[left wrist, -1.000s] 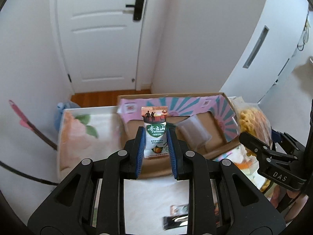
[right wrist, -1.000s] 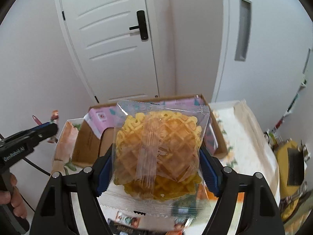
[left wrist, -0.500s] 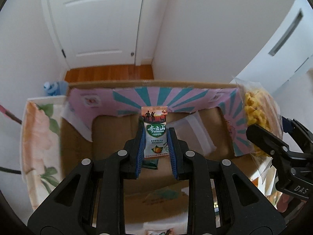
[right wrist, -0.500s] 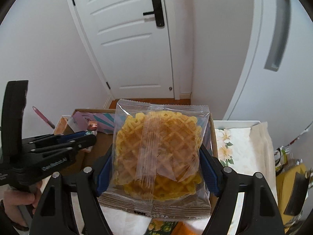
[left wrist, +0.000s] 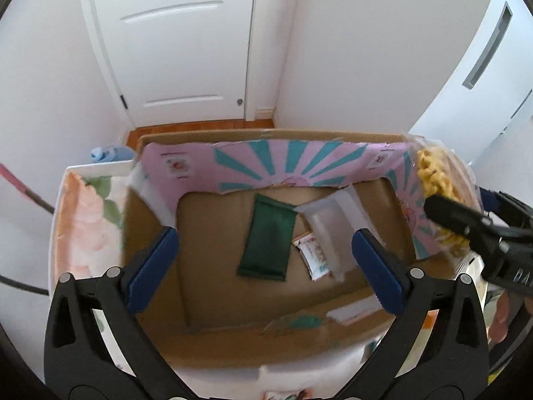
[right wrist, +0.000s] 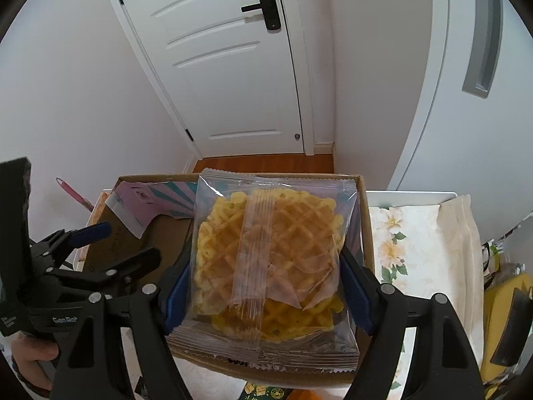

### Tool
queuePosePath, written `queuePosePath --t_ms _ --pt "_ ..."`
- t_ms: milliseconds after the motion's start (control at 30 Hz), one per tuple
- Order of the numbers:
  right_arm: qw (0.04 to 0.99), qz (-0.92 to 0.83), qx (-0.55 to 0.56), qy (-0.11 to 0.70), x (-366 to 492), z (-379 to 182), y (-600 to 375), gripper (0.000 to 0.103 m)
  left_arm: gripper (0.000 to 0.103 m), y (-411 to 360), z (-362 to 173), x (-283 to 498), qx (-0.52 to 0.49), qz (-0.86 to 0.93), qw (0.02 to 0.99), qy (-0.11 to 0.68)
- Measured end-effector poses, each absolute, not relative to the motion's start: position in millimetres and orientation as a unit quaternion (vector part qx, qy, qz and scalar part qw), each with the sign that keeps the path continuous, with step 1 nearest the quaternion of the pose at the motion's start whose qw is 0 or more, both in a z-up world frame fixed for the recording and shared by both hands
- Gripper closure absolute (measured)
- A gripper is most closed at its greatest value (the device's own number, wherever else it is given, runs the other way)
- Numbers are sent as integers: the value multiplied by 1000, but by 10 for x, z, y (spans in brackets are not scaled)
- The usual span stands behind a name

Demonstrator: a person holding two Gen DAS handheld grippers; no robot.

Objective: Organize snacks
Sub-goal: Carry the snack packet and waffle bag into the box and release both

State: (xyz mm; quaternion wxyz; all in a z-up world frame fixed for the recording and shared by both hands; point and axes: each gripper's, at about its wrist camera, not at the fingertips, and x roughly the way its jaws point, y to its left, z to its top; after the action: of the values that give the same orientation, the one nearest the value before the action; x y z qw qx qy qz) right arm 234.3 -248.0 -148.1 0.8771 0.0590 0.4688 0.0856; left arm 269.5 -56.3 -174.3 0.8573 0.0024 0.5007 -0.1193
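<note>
**Left wrist view: jaws opening over the box**

The left hand-held gripper (left wrist: pixel 265 270) is opening wide, nothing between its pads, above the cardboard box (left wrist: pixel 213 340) where a green packet (left wrist: pixel 268 241) lies flat. Only the right wrist view shows the right hand-held gripper (right wrist: pixel 266 295) clamping the waffle bag (right wrist: pixel 271 263) over the box, probably for dropping in.
</note>
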Motion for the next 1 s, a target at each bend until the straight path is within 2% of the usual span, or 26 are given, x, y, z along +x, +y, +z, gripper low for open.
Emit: queuePosePath --t_ms 433,467,500,567,1000 --pt "847 157 70 502 2507 -1570 -2017 28 0 -15 -1538 2248 2 -78 868 491" --pt "846 160 81 502 2524 -1597 -1996 24 0 23 -1524 2220 0 -75 868 490" --pt "847 162 91 498 2530 -1611 -1990 15 0 56 -1513 2186 -1 -71 869 490" --pt "851 164 112 486 2514 -1613 -1996 8 0 127 -1486 2113 -2 -64 870 489" --pt "877 133 122 445 2096 -1340 -2111 7 0 315 -1309 1709 -5 -71 880 470"
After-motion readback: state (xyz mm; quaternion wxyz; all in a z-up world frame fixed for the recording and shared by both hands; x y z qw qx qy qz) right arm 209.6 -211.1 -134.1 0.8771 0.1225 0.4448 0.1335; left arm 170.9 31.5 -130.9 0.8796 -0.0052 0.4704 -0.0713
